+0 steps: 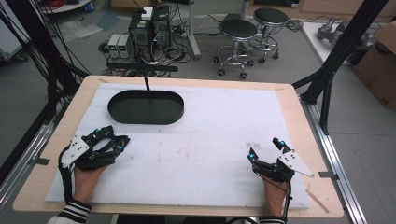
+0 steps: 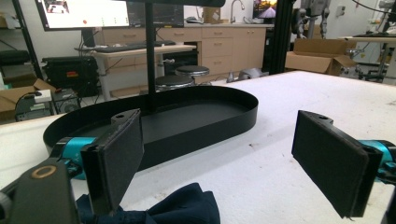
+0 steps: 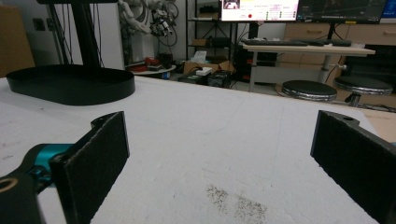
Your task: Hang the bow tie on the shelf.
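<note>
A dark blue cloth (image 2: 187, 205) is seen lowest and nearest in the left gripper view, bunched on the mat just under and between the jaws, touched by neither pad. The left gripper (image 1: 110, 138) is held low at the table's left, its jaws spread wide, probably so that the cloth can be taken in one closing. Just beyond it the black oval tray (image 1: 145, 107) lies empty at the far left of the mat; it is judged to be the place meant for the cloth, which would explain why the gripper is pointed that way. A black post (image 2: 150, 56) rises behind the tray.

To the right, the right gripper (image 1: 266, 148) is rested on the mat, well apart from cloth and tray, its jaws likewise spread with nothing between them; it seems to be kept out of the way.

The table (image 1: 299, 121) is of pale wood, covered by a white mat (image 1: 224, 126) marked with faint stains. Beyond it computers (image 1: 149, 28), cables and two stools (image 1: 252, 35) are seen on a grey floor.
</note>
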A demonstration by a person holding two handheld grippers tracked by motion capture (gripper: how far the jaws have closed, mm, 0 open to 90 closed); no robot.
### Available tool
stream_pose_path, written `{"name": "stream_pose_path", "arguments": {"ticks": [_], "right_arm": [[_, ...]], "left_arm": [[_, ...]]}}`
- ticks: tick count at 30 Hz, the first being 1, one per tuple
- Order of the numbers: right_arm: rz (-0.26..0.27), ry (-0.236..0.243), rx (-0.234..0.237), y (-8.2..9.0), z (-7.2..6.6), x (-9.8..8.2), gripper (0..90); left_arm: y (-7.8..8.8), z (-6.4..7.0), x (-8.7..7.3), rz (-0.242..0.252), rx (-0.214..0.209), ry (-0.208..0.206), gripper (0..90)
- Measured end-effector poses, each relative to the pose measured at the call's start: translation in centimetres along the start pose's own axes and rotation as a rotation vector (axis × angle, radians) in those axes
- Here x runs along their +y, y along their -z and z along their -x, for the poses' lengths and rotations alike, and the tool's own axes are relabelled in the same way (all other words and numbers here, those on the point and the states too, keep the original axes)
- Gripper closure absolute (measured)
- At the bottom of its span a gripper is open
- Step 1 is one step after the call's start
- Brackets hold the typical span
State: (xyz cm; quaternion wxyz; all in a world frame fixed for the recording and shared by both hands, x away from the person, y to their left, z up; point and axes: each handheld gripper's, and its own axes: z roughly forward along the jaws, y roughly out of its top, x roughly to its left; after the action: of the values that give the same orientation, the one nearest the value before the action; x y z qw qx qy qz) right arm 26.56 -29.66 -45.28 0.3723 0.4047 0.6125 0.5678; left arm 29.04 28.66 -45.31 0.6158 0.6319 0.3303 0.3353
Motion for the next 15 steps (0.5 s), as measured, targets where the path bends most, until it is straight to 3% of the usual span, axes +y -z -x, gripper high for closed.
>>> {"name": "stream_pose_path", "arguments": {"ticks": [9, 15], "right_arm": [[-0.005, 0.005, 0.004, -0.05, -0.06, 0.02, 3.3], [0.000, 0.013, 0.003, -0.01, -0.10, 0.00, 3.3]], "left_arm": [[-0.04, -0.09, 0.02, -0.003, 0.003, 0.011, 17.1], [-0.11, -0.43, 0.12, -0.023, 0.012, 0.052, 17.1]]}}
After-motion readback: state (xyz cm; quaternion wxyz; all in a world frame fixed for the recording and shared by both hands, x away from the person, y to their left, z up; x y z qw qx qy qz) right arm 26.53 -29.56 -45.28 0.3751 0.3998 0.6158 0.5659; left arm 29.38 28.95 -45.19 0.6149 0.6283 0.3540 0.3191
